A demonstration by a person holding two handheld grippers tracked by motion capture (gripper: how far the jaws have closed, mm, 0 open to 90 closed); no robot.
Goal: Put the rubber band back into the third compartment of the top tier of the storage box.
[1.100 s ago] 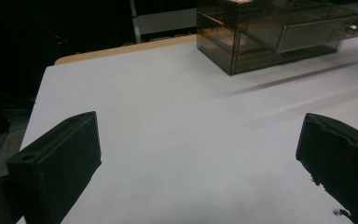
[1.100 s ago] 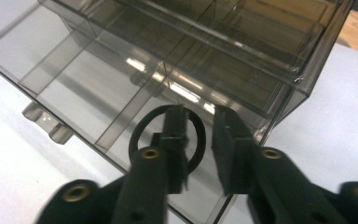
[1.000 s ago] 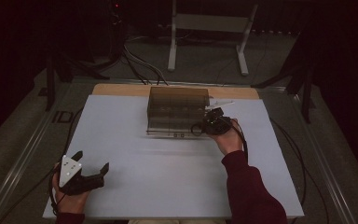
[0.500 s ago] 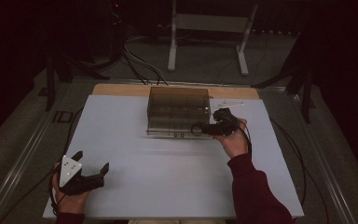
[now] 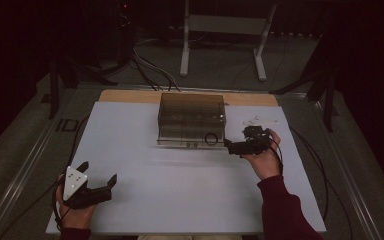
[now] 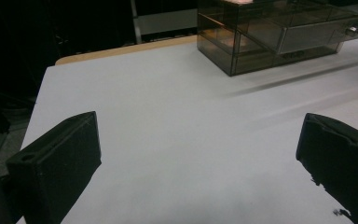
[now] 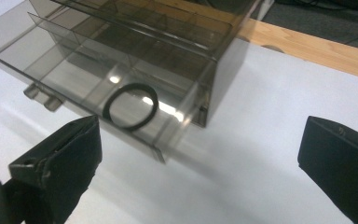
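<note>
Both jaws of the right hand-held gripper (image 5: 232,148) just opened wide, empty.

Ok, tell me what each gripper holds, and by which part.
Nothing. The right gripper, jaws just opened, stands empty beside the black ring in the drawer; the left gripper is open and empty.
</note>
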